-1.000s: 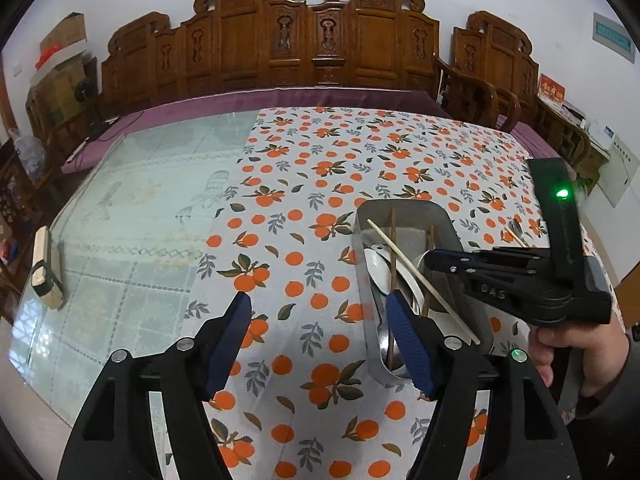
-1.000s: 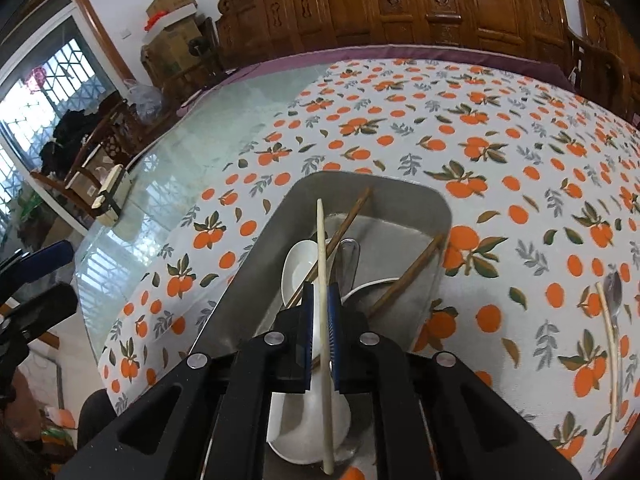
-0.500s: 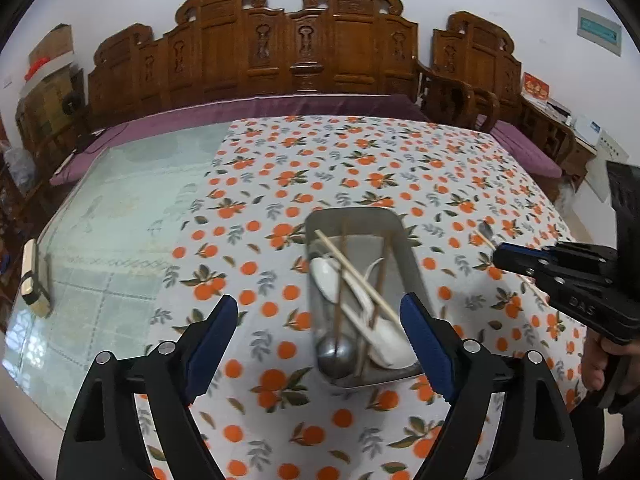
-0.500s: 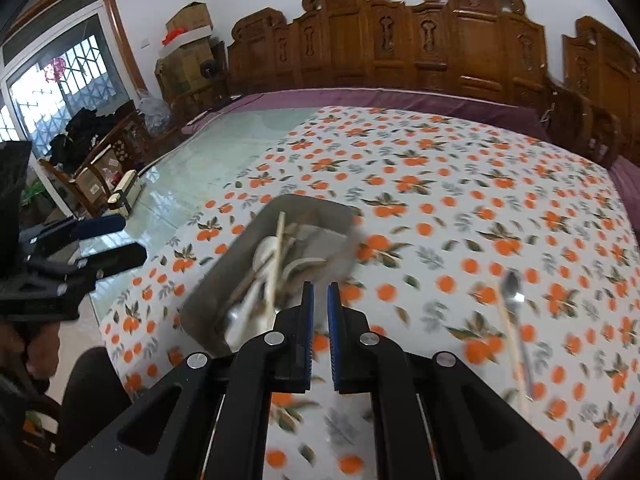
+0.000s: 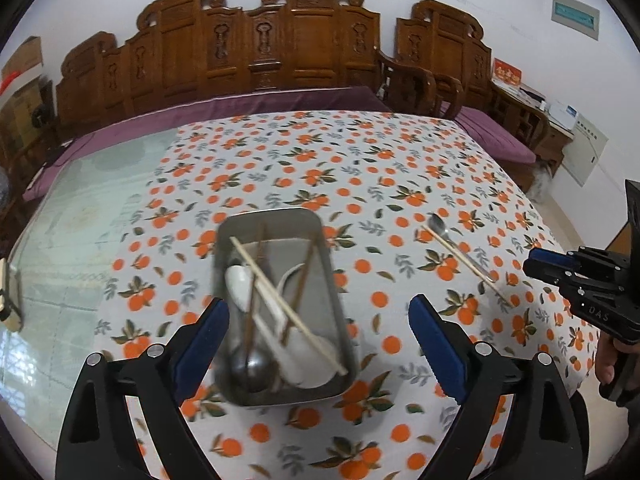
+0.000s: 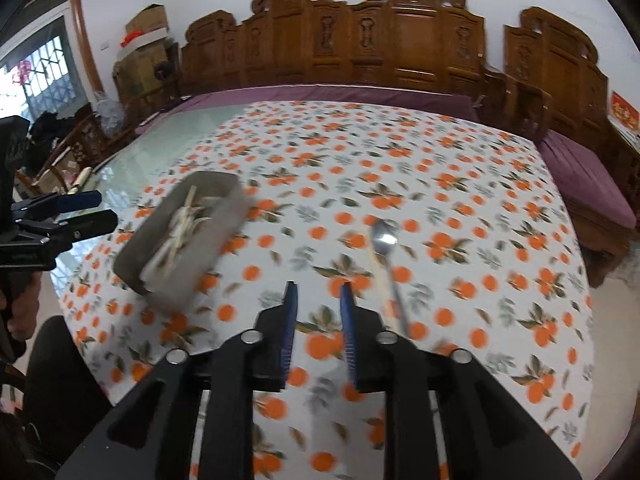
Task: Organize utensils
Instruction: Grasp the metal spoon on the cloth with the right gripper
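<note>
A metal tray (image 5: pixel 332 280) lies on the orange-print tablecloth and holds chopsticks, white spoons and a metal spoon; it shows blurred in the right wrist view (image 6: pixel 224 220). A metal spoon (image 5: pixel 442 232) and a pale chopstick (image 5: pixel 464 264) lie on the cloth to the tray's right. The spoon (image 6: pixel 386 248) also shows in the right wrist view. My left gripper (image 5: pixel 316 320) is open and empty, over the tray's near end. My right gripper (image 6: pixel 316 300) is open and empty, just left of the loose spoon; it also shows in the left wrist view (image 5: pixel 538 264).
The tablecloth (image 5: pixel 360 168) covers the right part of a glass-topped table (image 5: pixel 80 208). Carved wooden benches (image 5: pixel 280 48) with purple cushions stand behind and to the right. A wooden brush (image 5: pixel 8 300) lies at the table's left edge.
My right gripper let go of the pale chopstick in the tray, drew back to the right toward the loose spoon, and has opened. My left gripper pulled back from the tray.
</note>
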`<action>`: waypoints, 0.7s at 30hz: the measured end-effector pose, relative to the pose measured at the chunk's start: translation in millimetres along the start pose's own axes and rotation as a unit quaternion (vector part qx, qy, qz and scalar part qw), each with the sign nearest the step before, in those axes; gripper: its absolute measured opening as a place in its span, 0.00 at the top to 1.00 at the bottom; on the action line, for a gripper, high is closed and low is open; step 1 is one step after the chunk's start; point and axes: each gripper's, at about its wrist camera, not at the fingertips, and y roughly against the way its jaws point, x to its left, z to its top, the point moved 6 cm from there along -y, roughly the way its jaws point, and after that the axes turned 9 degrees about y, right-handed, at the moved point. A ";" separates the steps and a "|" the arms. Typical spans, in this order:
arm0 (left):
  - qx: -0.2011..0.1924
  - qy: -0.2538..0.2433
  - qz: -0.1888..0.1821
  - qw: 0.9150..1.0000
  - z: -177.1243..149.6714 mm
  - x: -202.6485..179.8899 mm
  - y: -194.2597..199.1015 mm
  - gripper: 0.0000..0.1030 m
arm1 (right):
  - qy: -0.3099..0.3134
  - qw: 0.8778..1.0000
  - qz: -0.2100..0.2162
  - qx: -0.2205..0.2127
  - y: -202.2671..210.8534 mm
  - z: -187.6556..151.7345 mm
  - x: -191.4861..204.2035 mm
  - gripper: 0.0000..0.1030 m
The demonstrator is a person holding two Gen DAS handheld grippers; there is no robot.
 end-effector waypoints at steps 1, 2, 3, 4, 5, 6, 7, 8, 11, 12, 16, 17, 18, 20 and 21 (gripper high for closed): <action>0.002 -0.002 -0.001 1.000 -0.6 -4.4 -3.0 0.15 | -0.004 1.000 -0.005 0.004 0.1 -6.0 -9.2 0.76; 0.004 -0.006 -0.002 1.000 -1.5 -10.3 -6.9 0.15 | -0.006 1.000 -0.006 0.006 -0.7 -9.3 -14.1 0.76; 0.005 -0.008 -0.003 1.000 -2.3 -14.8 -10.2 0.15 | -0.008 1.000 -0.006 0.010 -2.1 -12.5 -19.5 0.76; 0.007 -0.010 -0.006 1.000 -3.5 -20.3 -14.7 0.15 | -0.010 1.000 -0.006 0.015 -5.1 -16.8 -26.3 0.76; 0.009 -0.011 -0.007 1.000 -4.6 -23.1 -17.6 0.15 | -0.010 1.000 -0.008 0.020 -7.7 -19.3 -30.1 0.76; 0.012 -0.011 -0.008 1.000 -5.8 -26.5 -20.7 0.15 | -0.009 1.000 -0.009 0.024 -10.4 -21.8 -33.9 0.76; 0.015 -0.012 -0.009 1.000 -6.9 -29.8 -24.1 0.15 | -0.008 0.999 -0.010 0.032 -16.4 -24.7 -40.2 0.76; 0.018 -0.012 -0.009 1.000 -8.8 -33.7 -28.3 0.15 | -0.007 0.999 -0.009 0.037 -19.9 -25.1 -42.6 0.76; 0.028 -0.016 -0.009 0.999 -12.6 -43.9 -39.3 0.15 | 0.005 0.999 -0.004 0.052 -37.7 -25.1 -51.6 0.76; 0.029 -0.018 -0.008 0.999 -13.1 -46.8 -41.8 0.15 | 0.011 0.998 -0.002 0.057 -45.9 -23.9 -54.6 0.76; 0.033 -0.024 -0.006 0.999 -14.6 -57.1 -50.3 0.15 | 0.032 0.997 0.009 0.074 -73.2 -15.8 -60.4 0.76; 0.034 -0.022 -0.006 0.999 -14.3 -58.0 -52.0 0.15 | 0.036 0.996 0.010 0.077 -80.1 -13.3 -62.1 0.76; 0.035 -0.021 -0.006 0.999 -14.2 -59.2 -53.9 0.15 | 0.039 0.996 0.010 0.081 -87.1 -11.2 -64.0 0.76; 0.036 -0.022 -0.005 0.999 -13.5 -61.3 -57.2 0.15 | 0.041 0.995 0.013 0.089 -101.6 -6.6 -67.8 0.76; 0.036 -0.023 -0.005 0.999 -12.9 -62.6 -58.4 0.15 | 0.042 0.995 0.015 0.093 -109.2 -4.2 -69.4 0.76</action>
